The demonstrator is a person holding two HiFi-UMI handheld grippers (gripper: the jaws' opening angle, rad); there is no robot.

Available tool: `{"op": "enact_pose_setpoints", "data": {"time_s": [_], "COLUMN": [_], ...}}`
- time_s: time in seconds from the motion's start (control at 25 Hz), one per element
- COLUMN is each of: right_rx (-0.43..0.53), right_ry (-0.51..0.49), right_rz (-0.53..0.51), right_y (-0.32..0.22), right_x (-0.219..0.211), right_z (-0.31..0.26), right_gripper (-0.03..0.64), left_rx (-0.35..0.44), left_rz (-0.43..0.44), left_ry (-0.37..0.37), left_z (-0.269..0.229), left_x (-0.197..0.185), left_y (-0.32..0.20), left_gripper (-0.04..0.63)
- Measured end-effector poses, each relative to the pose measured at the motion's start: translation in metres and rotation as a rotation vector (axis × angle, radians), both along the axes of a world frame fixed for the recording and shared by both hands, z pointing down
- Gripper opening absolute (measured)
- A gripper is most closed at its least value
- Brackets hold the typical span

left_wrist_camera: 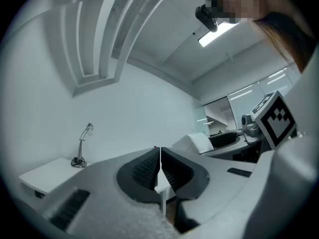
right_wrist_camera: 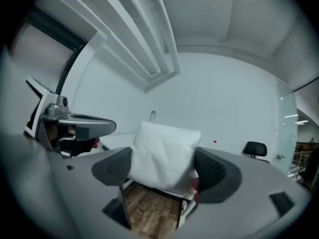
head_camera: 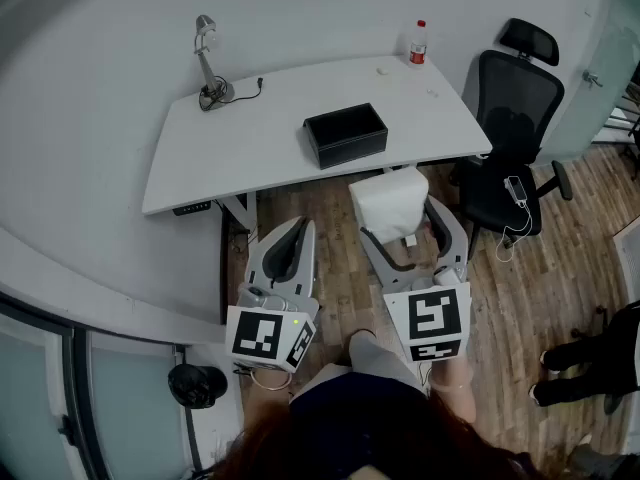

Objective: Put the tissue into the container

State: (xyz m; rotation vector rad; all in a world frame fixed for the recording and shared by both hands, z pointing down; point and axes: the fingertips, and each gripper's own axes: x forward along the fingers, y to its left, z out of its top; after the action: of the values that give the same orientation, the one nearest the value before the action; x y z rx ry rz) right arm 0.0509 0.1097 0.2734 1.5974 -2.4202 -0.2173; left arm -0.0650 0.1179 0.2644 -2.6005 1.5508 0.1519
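The white tissue pack [head_camera: 390,201] sits between the jaws of my right gripper [head_camera: 401,217], which is shut on it and held over the wooden floor just short of the desk. In the right gripper view the tissue pack [right_wrist_camera: 162,155] fills the gap, with a dark pad pressed against each side of it. The black open-topped container [head_camera: 345,134] stands near the middle of the white desk [head_camera: 240,143], ahead of both grippers. My left gripper [head_camera: 296,228] is shut with nothing in it; in the left gripper view its jaws [left_wrist_camera: 160,157] meet.
A desk lamp [head_camera: 209,66] stands at the desk's back left and a red-capped bottle [head_camera: 418,42] at the back right. A black office chair [head_camera: 511,133] is to the desk's right. A white wall curves along the left. Someone's dark shoes [head_camera: 575,368] show at far right.
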Motion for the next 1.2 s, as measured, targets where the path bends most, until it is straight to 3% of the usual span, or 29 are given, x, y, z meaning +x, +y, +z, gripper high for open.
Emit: {"op": "enact_pose_setpoints", "data": {"time_s": [0.52,1.2], "right_rx": [0.020,0.024], "right_ry": [-0.051,-0.030], "right_rz": [-0.011,-0.097], "right_y": [-0.017,-0.063], "right_x": [0.018,0.040], "right_z": [0.002,0.004], "right_gripper": [0.411,0.411], "left_rx": [-0.003,0.013], "left_rz": [0.029,-0.024], "left_ry": [-0.023,-0.028], "left_z": [0.002,-0.001], "left_x": [0.030,0.062], "left_y": [-0.024,-0.072], "left_gripper": [0.031,0.031]}}
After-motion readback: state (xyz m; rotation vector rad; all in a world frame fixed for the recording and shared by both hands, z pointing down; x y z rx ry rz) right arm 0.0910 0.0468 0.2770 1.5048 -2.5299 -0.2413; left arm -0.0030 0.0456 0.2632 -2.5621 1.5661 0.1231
